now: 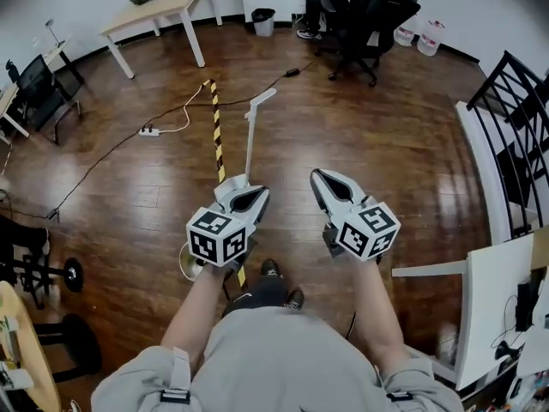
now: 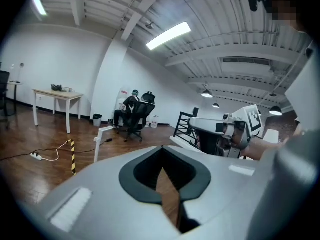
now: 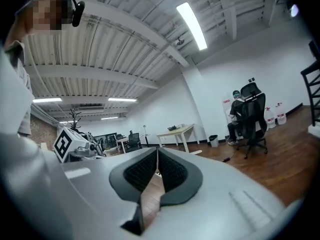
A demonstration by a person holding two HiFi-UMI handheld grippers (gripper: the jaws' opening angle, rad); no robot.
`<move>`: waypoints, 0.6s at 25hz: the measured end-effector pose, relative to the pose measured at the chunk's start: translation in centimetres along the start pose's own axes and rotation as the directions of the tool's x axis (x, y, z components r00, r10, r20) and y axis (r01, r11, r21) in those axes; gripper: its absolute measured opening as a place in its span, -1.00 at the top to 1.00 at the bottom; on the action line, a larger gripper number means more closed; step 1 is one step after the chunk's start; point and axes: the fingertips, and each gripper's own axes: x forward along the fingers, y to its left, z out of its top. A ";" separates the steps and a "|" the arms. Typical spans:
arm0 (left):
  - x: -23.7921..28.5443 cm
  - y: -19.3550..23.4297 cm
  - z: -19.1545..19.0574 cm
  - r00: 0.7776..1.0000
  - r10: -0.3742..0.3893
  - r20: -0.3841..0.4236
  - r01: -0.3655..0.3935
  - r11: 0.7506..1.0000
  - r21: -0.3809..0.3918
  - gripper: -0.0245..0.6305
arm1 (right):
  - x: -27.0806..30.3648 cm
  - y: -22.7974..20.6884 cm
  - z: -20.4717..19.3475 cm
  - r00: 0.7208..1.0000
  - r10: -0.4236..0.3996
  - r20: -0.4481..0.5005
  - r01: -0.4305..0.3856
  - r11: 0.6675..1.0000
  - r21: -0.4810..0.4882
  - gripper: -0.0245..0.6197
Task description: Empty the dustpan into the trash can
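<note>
The left gripper (image 1: 257,194) and the right gripper (image 1: 319,177) are held side by side over a dark wooden floor (image 1: 369,136), in front of the person's body and apart from each other. In its own view the left gripper's jaws are clenched, tips meeting, with nothing between the dark pads (image 2: 137,176); only floor shows through the gap below the tips. The right gripper's jaws are likewise pressed together and empty, their ribbed pads (image 3: 172,171) closing on nothing. The dustpan (image 1: 250,140), white with a long upright handle, stands on the floor just beyond the left gripper, its lower part partly covered by that gripper in the head view. A yellow-and-black striped pole (image 1: 216,131) lies on the floor just beside it and runs back under the left gripper towards the person's feet. The trash can (image 1: 263,21), small and dark, stands against the far wall, well apart from the dustpan, between a light wooden table (image 1: 163,5) and a person seated in a black office chair (image 1: 369,15). A white power strip (image 1: 150,131) with its cable lies on the floor left of the striped pole. Two white jugs (image 1: 429,37) stand by the wall right of the chair
</note>
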 end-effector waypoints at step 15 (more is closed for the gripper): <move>7.1 18.2 1.8 0.948 0.301 0.102 -0.280 0.943 -0.177 0.91 | 24.6 -10.2 -7.8 0.915 0.250 -0.315 -0.262 0.965 0.005 0.24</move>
